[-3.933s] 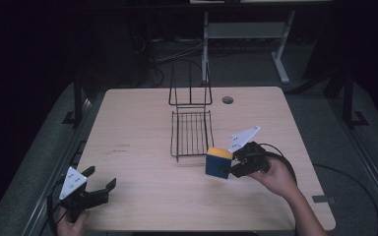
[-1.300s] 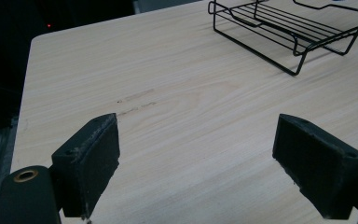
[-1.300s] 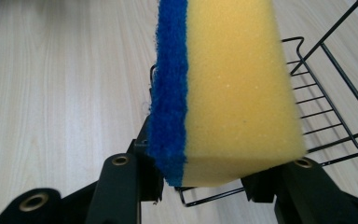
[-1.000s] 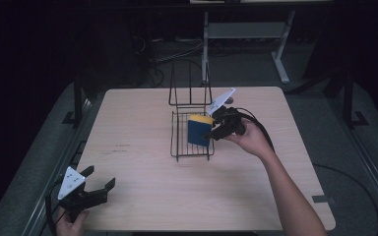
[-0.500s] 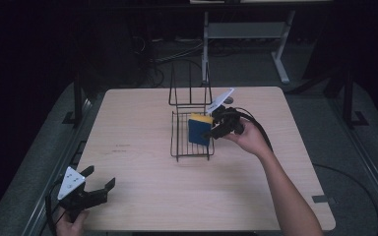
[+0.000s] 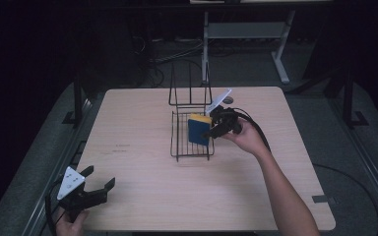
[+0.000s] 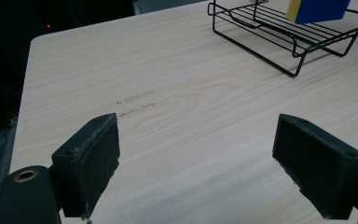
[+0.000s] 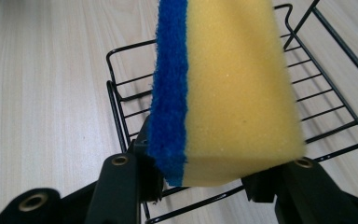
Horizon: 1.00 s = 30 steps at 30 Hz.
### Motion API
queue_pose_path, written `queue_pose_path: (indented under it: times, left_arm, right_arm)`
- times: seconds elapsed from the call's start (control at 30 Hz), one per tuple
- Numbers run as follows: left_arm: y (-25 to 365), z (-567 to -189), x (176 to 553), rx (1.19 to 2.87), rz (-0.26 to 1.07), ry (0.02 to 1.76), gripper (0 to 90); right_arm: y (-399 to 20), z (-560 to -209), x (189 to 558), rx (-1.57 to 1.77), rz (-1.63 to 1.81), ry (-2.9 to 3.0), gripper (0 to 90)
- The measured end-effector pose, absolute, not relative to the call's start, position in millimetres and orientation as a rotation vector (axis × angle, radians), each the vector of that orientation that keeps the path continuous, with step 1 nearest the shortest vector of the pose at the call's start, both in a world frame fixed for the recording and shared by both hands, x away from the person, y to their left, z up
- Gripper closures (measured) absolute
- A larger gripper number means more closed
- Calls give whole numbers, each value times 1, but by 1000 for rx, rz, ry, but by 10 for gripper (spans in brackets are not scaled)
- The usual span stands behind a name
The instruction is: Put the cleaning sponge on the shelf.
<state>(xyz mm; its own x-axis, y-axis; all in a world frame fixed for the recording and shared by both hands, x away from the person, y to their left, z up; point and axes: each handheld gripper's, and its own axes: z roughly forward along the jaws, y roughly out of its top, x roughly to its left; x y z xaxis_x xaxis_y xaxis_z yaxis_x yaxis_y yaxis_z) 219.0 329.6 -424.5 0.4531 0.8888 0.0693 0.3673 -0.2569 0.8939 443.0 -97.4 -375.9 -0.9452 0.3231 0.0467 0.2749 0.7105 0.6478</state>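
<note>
The right gripper (image 6: 210, 132) is clamping a yellow-and-blue sponge (image 6: 197, 130) over the black wire rack (image 6: 191, 148) on the bench (image 6: 142, 137). The left gripper (image 6: 98, 183) is hovering, jaws apart.

Bare table (image 6: 256, 196) lies open across the near half and along both sides — a gripper could pass freely there. The wire rack (image 6: 182, 142) sits mid-table, its upright back frame (image 6: 189, 91) blocking approach from the far side — the sponge (image 6: 198, 130) occupies its right part.

You see a yellow sponge (image 8: 242, 88) with a blue scouring face, a black wire rack (image 6: 192, 142), and a pale wood-grain table (image 6: 142, 128).
</note>
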Motion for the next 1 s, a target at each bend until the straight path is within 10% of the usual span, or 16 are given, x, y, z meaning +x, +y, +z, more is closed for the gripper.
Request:
queue_pose_path:
  times: [1.0]
  left_arm:
    - [331,-424,218,1823,750,1067,141]
  right_arm:
    - [-90,-390,446,517,999,2870,490]
